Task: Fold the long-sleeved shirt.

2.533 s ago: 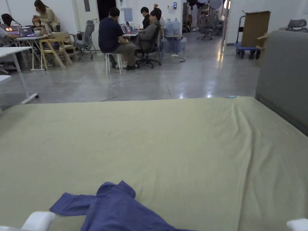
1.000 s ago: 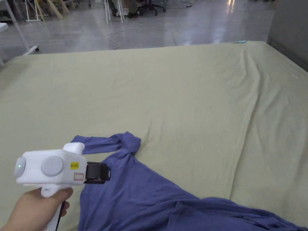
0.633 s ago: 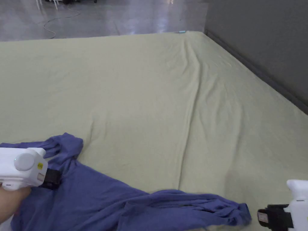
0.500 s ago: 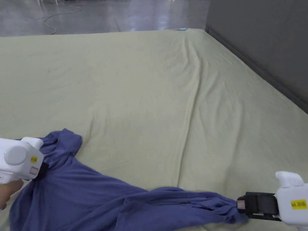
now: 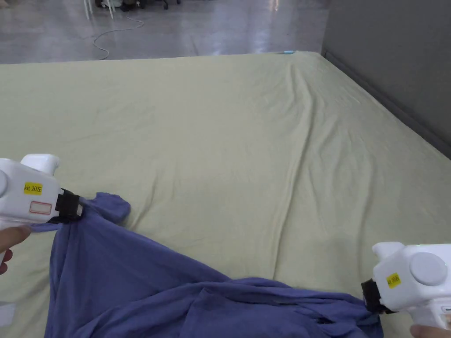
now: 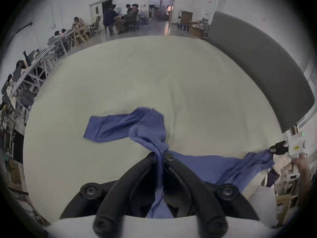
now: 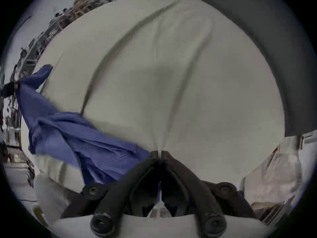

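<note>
At the left of the head view, a hand (image 5: 9, 246) holds the left gripper (image 5: 79, 210), whose jaws are pinched together on a bunched fold of the blue long-sleeved shirt (image 5: 145, 281). The left gripper view shows this plainly: cloth runs down between the two closed black jaws, and one sleeve (image 6: 109, 127) lies flat beyond them, stretched toward the left on the bed sheet (image 5: 229, 145).

The shirt lies along the near edge of the pale green sheet, its body spread and rumpled between the two tools, with a small lobe of fabric just beside the left gripper. Beyond it, the sheet is bare as far as its far edge, marked by a few long creases that run away from the shirt toward the far right corner. A small light-blue object (image 5: 289, 52) sits at that corner.

Past the far edge is grey floor (image 5: 198, 26) with a loose cable (image 5: 115, 37) on it. The left gripper view shows people seated at tables (image 6: 118, 18) well apart from the bed.

At the right, a grey upholstered panel (image 5: 396, 57) stands along the sheet's right edge. The right gripper (image 5: 369, 303) is at the shirt's right end; in the right gripper view its jaws are closed, with a thin strip of blue cloth between them.
</note>
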A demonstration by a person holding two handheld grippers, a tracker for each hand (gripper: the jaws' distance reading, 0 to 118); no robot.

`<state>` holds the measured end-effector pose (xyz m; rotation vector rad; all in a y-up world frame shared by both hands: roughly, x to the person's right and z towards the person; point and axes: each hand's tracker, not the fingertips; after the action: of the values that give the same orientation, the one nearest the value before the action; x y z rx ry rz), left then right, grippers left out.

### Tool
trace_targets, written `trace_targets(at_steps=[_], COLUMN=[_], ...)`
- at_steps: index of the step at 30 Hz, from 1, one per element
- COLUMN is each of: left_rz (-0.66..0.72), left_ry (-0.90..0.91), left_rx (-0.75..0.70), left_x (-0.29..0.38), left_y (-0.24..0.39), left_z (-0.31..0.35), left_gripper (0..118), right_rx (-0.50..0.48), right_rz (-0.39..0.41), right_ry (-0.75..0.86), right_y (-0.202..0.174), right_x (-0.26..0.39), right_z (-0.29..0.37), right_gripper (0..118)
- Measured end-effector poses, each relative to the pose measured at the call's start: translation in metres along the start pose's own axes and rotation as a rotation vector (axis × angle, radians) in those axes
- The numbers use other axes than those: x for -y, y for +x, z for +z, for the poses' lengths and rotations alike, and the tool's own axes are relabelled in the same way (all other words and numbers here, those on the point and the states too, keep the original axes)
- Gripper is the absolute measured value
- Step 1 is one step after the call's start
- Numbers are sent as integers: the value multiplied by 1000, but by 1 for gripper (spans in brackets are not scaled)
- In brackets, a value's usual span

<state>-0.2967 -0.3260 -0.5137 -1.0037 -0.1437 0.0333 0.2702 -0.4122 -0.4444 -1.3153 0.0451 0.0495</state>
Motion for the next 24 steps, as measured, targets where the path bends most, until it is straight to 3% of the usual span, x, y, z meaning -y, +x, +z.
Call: trace_targets(at_steps=[2, 8, 14, 24], left_rz=[-14, -10, 132, 362], left_ry=[18, 89, 231, 459], left_rx=[-3, 7, 33, 45], left_x=[-6, -28, -80, -212], left_y=[4, 8, -19, -80], left_z=[16, 64, 128, 205], left_gripper=[3, 3, 3, 3], right_rx=[-48, -66, 69, 198], right_rz=[-7, 55, 147, 156], right_ry=[47, 248, 448, 630], right_y=[4, 10, 7, 2], right_x=[1, -12, -71, -257], right_z=[29, 126, 214, 307], right_gripper=[0, 0, 0, 0])
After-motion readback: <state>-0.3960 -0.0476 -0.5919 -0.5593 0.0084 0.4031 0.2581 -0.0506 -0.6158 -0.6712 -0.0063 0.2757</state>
